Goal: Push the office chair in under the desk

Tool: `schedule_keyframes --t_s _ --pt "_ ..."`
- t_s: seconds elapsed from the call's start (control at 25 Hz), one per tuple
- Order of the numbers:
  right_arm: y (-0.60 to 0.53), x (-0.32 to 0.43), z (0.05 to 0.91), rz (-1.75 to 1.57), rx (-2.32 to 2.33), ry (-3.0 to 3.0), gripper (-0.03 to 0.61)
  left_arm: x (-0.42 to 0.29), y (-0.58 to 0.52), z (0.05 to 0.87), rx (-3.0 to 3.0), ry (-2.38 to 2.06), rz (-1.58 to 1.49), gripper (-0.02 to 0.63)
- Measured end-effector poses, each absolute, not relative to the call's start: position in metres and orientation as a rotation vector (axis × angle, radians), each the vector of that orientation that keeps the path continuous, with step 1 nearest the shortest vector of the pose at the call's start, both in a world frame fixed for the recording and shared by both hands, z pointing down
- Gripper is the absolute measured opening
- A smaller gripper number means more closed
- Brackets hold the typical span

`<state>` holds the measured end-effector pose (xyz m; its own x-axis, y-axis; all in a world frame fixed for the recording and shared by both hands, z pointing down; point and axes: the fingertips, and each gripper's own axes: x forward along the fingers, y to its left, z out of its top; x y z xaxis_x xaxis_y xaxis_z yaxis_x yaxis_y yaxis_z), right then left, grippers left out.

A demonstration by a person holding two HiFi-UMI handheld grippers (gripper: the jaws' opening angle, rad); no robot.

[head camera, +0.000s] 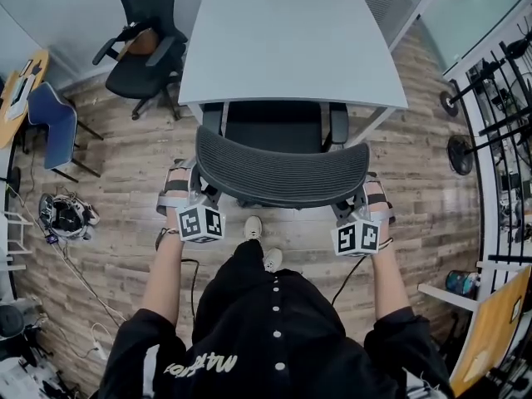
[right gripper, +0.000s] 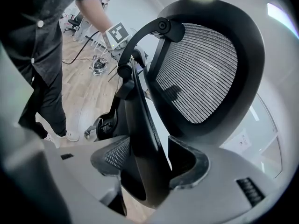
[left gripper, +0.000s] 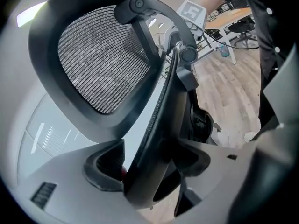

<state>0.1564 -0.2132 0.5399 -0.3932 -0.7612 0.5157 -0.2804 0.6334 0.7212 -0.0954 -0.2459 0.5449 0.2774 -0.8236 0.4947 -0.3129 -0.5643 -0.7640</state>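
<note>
Left gripper and right gripper each clamp a stiff backrest rim, good hold; office chair should roll easy under the surface.

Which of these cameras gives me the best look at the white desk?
The head view: it shows the whole desk top from above, with the office chair partly under it. Both gripper views are filled by the chair's back; pale patches behind may be desk.

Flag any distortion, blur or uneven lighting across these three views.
Head view: fisheye bows the floor planks, lighting even, sharp. Left gripper view: dark vignetted corners, backrest at the tongs soft, headrest mesh crisp. Right gripper view: same vignette, near backrest soft, bright streak top right.
</note>
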Motion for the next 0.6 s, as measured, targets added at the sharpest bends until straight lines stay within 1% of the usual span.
schedule_keyframes --t_s 0.6 --pt "-0.257 0.167 0.542 -0.675 0.822 -1.964 0.263 -0.086 -0.287 0.549 -2.036 1.002 -1.299 0.321"
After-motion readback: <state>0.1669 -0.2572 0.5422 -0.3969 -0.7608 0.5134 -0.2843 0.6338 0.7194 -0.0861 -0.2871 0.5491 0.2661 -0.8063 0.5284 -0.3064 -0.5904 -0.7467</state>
